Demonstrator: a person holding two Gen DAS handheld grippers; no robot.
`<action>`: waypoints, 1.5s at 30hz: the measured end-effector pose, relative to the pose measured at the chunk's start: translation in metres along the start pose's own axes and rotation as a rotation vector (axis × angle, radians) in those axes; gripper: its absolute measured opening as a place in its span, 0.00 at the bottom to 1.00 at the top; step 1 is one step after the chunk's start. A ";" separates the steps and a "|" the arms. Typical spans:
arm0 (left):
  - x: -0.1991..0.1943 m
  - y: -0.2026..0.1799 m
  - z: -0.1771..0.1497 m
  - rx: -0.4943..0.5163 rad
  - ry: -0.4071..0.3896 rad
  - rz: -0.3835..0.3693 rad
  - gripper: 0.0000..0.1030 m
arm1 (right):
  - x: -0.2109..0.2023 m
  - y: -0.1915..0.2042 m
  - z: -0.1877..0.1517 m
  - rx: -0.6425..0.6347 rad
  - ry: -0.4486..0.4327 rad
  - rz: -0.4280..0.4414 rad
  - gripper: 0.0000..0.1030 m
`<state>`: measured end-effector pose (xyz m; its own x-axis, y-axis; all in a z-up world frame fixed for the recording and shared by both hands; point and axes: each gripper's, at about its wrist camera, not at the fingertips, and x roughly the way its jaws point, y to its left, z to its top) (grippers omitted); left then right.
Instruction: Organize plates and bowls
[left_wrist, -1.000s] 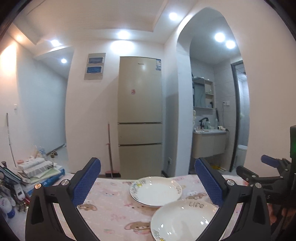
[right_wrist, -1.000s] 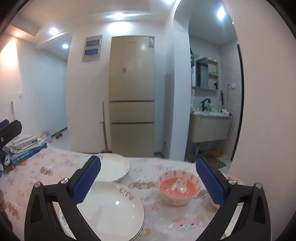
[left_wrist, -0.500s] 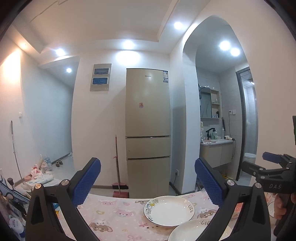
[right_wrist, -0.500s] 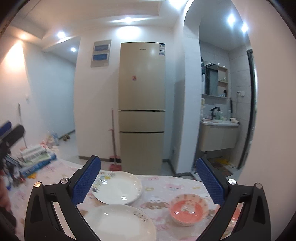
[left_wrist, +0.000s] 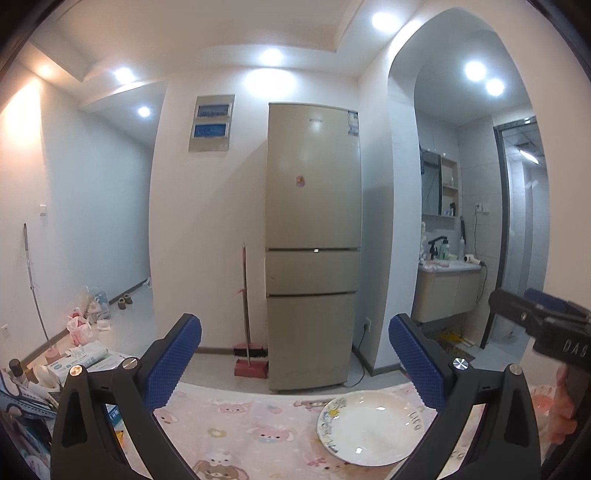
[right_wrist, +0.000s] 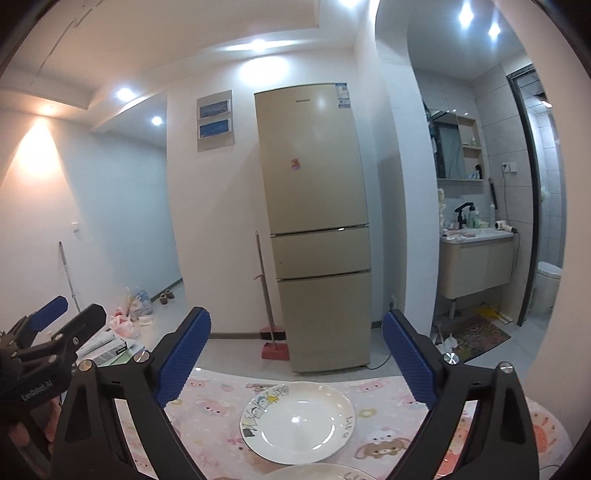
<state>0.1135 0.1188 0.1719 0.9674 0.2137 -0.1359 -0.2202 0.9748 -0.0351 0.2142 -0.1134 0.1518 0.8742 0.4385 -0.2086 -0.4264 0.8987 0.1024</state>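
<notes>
Left gripper (left_wrist: 293, 363): blue-padded jaws spread wide with nothing between them, pointing nearly level across the table. Outside its left finger (left_wrist: 173, 360) lies a heap of packets and papers (left_wrist: 79, 360) at the table's edge. Between the fingers and beyond them stands the beige fridge (left_wrist: 313, 240), a red broom (left_wrist: 248, 332) leaning just to its left. Low and just inside the right finger (left_wrist: 413, 360) sits a white plate (left_wrist: 369, 428), flat on the pink bear-print tablecloth (left_wrist: 236, 424).

Right gripper (right_wrist: 295, 356): the jaws have just been closing slightly yet stand wide apart, with nothing between the pads. In the right wrist view the white plate lies below and between the fingers, nearer the right one; the rim of a second plate (right_wrist: 317, 472) shows at the bottom edge, closer than the first.

Handling, as judged: the plates look glazed ceramic, hence rigid, smooth, fairly heavy and breakable. The raised rim is the likely place to take hold, one pad above and one beneath, since the shallow well offers nothing to pinch.

Pose: both grippers are held above the table, tilted slightly downward, side by side; each appears at the edge of the other's view.
</notes>
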 end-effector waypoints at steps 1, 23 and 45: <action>0.007 0.008 -0.007 -0.014 0.007 0.010 1.00 | 0.008 0.000 -0.004 0.002 0.024 0.011 0.91; 0.189 -0.014 -0.096 -0.089 0.571 -0.123 0.86 | 0.142 -0.079 -0.091 0.072 0.498 -0.090 0.83; 0.245 -0.022 -0.187 -0.126 0.820 -0.203 0.49 | 0.188 -0.109 -0.153 0.211 0.750 -0.057 0.68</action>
<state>0.3320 0.1377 -0.0461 0.6037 -0.1251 -0.7873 -0.1119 0.9645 -0.2390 0.3899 -0.1286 -0.0471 0.4705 0.3427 -0.8131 -0.2666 0.9337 0.2392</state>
